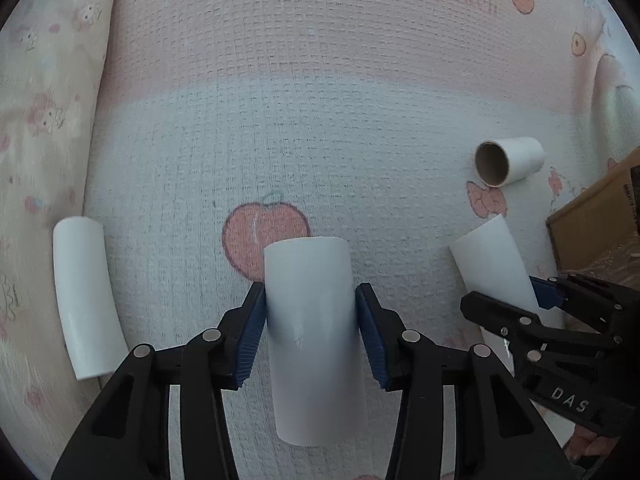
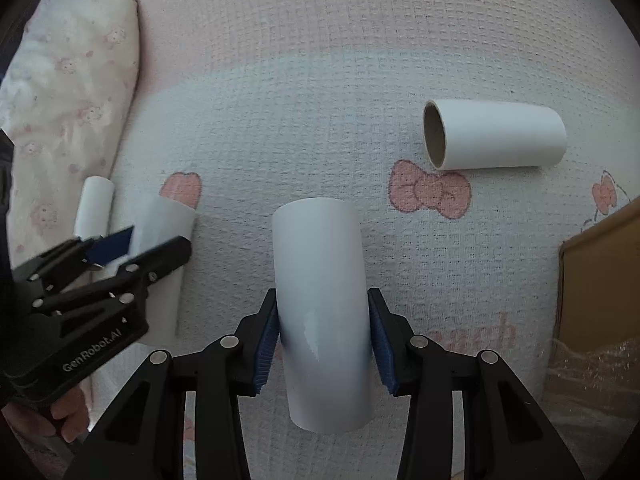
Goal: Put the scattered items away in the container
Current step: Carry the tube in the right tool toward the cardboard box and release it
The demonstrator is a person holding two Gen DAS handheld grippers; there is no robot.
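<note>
My left gripper (image 1: 310,320) is shut on a white cardboard tube (image 1: 314,340), its blue pads pressing both sides. My right gripper (image 2: 323,336) is shut on another white tube (image 2: 322,320). In the left wrist view the right gripper (image 1: 544,304) shows at the right with its tube (image 1: 492,268). In the right wrist view the left gripper (image 2: 120,252) shows at the left with its tube (image 2: 164,232). A third tube (image 1: 508,160) lies on the blanket, also in the right wrist view (image 2: 496,136). A fourth tube (image 1: 86,300) lies at the left, also in the right wrist view (image 2: 94,204).
A brown cardboard box (image 1: 596,224) stands at the right edge, also in the right wrist view (image 2: 600,276), with clear crinkled plastic (image 2: 588,380) inside. A folded patterned quilt (image 2: 68,92) lies along the left. The surface is a pink and white cartoon blanket (image 1: 320,120).
</note>
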